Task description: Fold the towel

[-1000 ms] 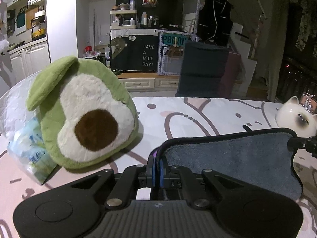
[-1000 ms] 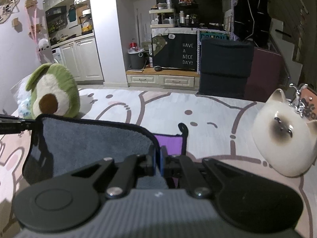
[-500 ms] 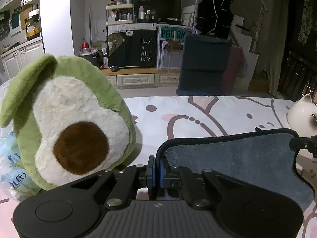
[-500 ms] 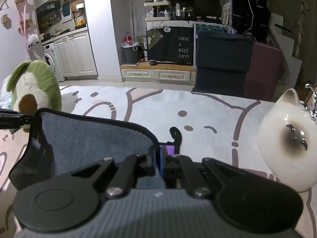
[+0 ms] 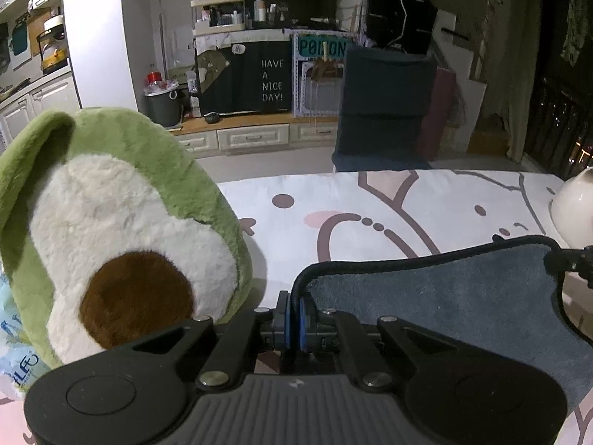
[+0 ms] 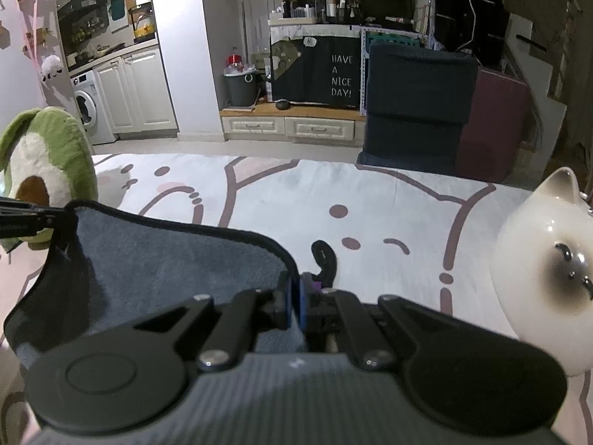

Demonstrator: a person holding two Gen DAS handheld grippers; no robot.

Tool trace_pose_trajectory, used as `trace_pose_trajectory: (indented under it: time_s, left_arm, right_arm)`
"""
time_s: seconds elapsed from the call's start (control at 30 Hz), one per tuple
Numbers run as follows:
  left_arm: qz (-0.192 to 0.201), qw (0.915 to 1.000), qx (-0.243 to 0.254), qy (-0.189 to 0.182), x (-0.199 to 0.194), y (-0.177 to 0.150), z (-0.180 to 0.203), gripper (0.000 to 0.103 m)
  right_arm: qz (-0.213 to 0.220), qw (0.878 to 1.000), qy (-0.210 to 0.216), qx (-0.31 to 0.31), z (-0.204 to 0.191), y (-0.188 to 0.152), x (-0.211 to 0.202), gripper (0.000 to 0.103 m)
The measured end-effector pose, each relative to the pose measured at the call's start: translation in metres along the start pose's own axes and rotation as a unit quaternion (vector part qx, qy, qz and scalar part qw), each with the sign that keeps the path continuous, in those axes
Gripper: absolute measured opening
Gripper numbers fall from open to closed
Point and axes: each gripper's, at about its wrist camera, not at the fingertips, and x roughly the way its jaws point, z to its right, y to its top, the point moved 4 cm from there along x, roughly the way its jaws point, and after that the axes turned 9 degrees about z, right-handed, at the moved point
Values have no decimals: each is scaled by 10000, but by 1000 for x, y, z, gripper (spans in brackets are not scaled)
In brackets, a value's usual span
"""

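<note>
You are pinching one corner of the towel (image 5: pixel 444 296) in the left gripper (image 5: pixel 294 315) and the neighbouring corner in the right gripper (image 6: pixel 294 306); both sets of jaws are pressed together on the dark bound edge. Holding two corners of one edge this way is keeping that edge taut between your hands, which is what a clean fold needs: the lifted edge can be carried over as one straight line rather than sagging in the middle. The towel is hanging just above the table (image 6: pixel 333 185), over the cartoon-printed cloth, with its lower part dropping out of sight below the grippers.

The towel is showing a soft grey-blue pile with black piping around its rounded corners, and a small black hanging loop (image 6: pixel 324 257) is curling up beside the right corner. A sliver of purple is peeking out by the right jaws, probably the other face.

You are working between the avocado plush (image 5: pixel 111 241) on your left and the cat figure (image 6: pixel 548 263) on your right, both near the towel's ends.
</note>
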Motion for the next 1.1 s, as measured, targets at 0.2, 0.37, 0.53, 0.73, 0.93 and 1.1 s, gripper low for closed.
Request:
trace_pose_trajectory:
  time_s: [0.2, 0.37, 0.53, 0.73, 0.93, 1.1]
  left_arm:
    - [-109, 9999, 1, 0, 8, 2, -3, 5]
    - [-272, 9996, -39, 19, 18, -4, -3, 7]
    - [-526, 9984, -186, -32, 22, -6, -2, 29]
    - [-580, 9979, -269, -66, 19, -7, -1, 72]
    - [-628, 9974, -351, -29, 12, -11, 2, 96]
    - [-676, 9970, -377, -29, 4, -11, 4, 103]
  right_arm:
    - [-9, 10000, 10, 70, -1, 2, 3, 5]
    - [-108, 9999, -27, 50, -2, 1, 9, 5]
    - [-260, 9993, 31, 284, -1, 1, 15, 17]
    - [-217, 9988, 98, 435, 1, 4, 9, 65]
    - [-287, 9985, 85, 466, -2, 4, 6, 100]
    - [-405, 9977, -5, 552, -4, 3, 4, 103]
